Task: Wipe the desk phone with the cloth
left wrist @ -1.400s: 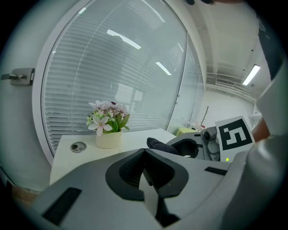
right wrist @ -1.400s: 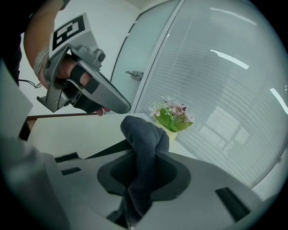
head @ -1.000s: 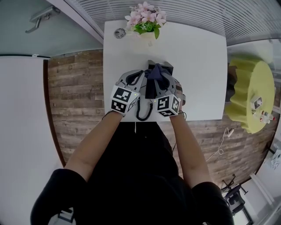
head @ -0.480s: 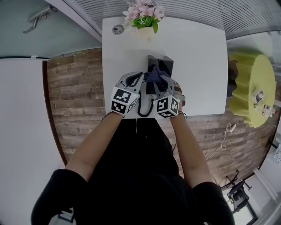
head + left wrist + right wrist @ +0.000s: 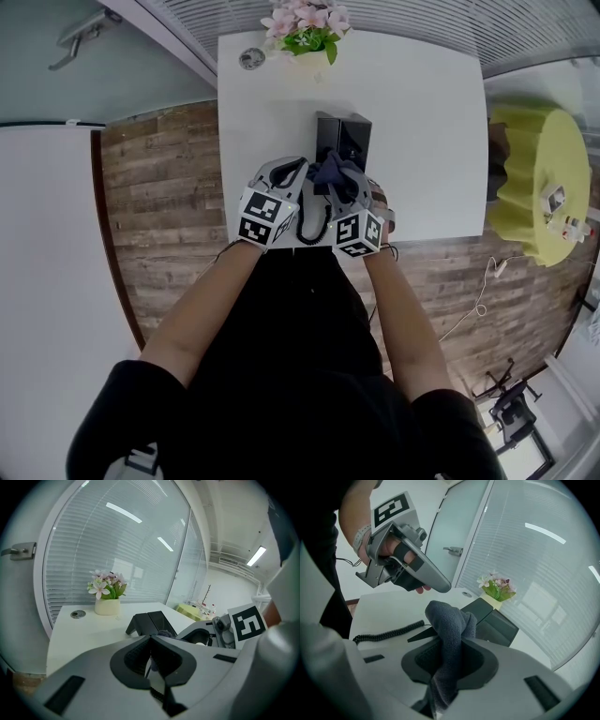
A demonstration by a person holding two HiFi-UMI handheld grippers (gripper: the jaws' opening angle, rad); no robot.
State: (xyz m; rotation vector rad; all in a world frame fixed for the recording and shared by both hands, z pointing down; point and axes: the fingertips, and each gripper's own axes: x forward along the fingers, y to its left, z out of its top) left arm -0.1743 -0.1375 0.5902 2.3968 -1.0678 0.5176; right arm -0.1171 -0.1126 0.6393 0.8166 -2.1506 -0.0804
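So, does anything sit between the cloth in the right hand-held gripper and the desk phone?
Nothing visible does. The cloth, clamped in the right hand-held gripper, faces the desk phone directly; the coiled cord lies off to the side.

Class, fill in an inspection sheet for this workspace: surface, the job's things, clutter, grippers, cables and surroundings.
Surface: white table.
Job's things: black desk phone near the table's front middle; dark cloth bunched over its near end, contact cannot be told.
Clutter: pot of pink flowers and a small round disc at the far edge.
Grippers: left gripper, jaws together, nothing between; right gripper shut on the cloth.
Cables: coiled cord lying on the table by the near edge.
Surroundings: wooden floor, glass wall with blinds, yellow round table to the right.
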